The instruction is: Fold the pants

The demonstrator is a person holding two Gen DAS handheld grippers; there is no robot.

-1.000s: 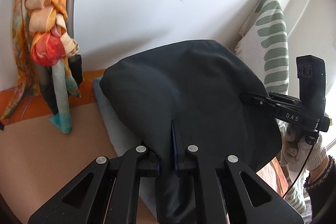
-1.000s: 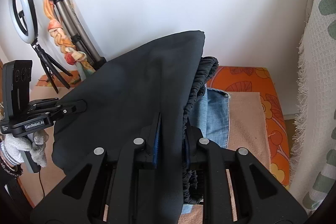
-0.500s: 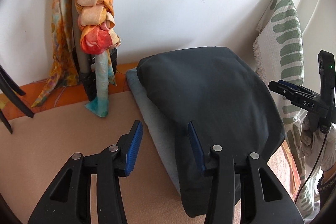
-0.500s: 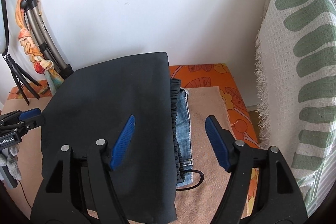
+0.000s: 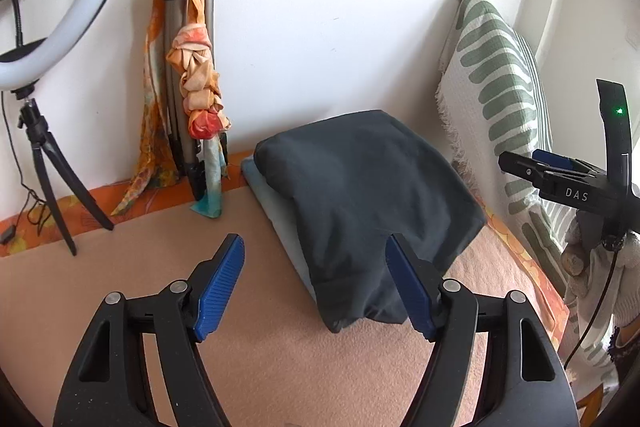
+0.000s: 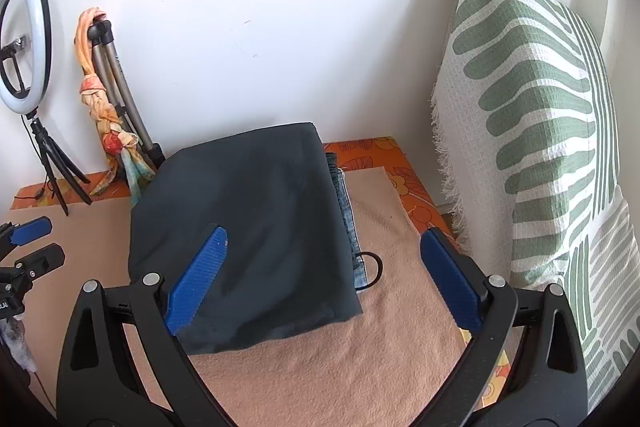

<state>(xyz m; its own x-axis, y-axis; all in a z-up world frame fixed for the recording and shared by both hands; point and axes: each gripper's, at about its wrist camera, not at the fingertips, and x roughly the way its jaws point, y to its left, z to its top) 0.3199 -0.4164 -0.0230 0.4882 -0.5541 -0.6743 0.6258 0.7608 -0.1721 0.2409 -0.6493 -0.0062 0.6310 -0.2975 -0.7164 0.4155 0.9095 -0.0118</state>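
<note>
The folded dark pants (image 5: 360, 195) (image 6: 248, 219) lie flat on top of a folded stack of other clothes on the tan blanket (image 5: 260, 347) (image 6: 340, 367). My left gripper (image 5: 314, 279) hovers above the near left edge of the pile, its jaws opening, nothing between the blue pads. My right gripper (image 6: 324, 259) hangs over the pile's right edge, its jaws also opening wide and empty. Each gripper shows at the side of the other's view: the right one (image 5: 560, 171) and the left one (image 6: 28, 239).
Folded jeans (image 6: 346, 211) and a light grey garment (image 5: 280, 219) lie under the pants. A black hair tie (image 6: 372, 269) rests beside them. A ring light on a tripod (image 5: 48, 39), a folded tripod with an orange scarf (image 5: 196, 83) and a green-patterned pillow (image 6: 532, 131) line the wall.
Both grippers let go of the dark pants, opened wide and pulled back and up. The pants settled flat on the stack.
</note>
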